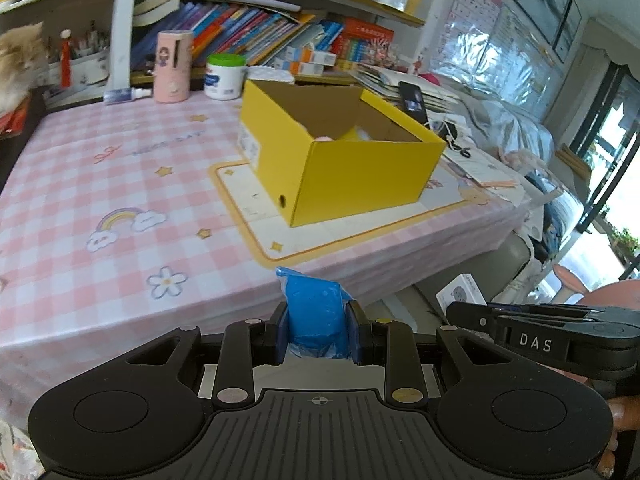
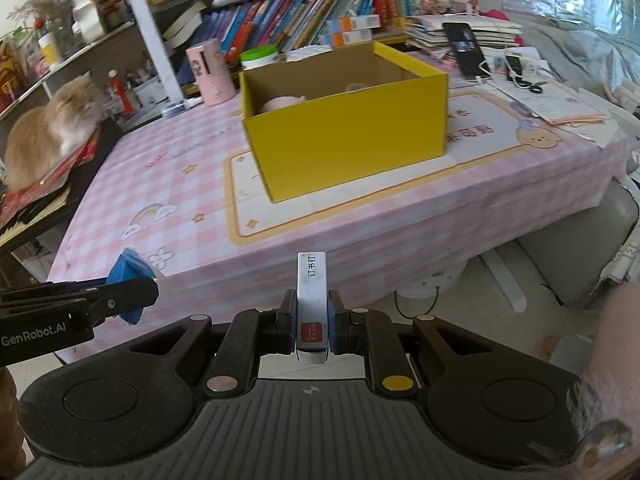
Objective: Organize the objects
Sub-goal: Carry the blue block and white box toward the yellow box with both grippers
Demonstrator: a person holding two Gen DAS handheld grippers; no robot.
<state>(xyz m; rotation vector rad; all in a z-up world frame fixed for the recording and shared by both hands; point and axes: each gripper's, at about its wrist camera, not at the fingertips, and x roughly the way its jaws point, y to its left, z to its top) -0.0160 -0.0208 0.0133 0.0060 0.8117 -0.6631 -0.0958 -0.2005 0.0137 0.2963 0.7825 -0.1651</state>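
Note:
An open yellow cardboard box (image 1: 352, 172) stands on the pink checked table; it also shows in the right wrist view (image 2: 352, 136) with a pink object (image 2: 280, 102) inside. My left gripper (image 1: 318, 326) is shut on a blue plastic packet (image 1: 314, 312), held just off the table's near edge. My right gripper (image 2: 312, 320) is shut on a small white staples box (image 2: 312, 300) with a red label, also off the near edge. The left gripper with the blue packet (image 2: 128, 276) shows at left in the right wrist view. The right gripper (image 1: 464, 312) shows at right in the left wrist view.
A pink cylinder (image 1: 173, 66) and a white tub with a green lid (image 1: 225, 76) stand at the table's back. Books fill the shelf behind (image 1: 260, 36). A phone (image 2: 464, 46) and papers (image 2: 560, 100) lie at the right. A cat (image 2: 52, 128) sits at the left.

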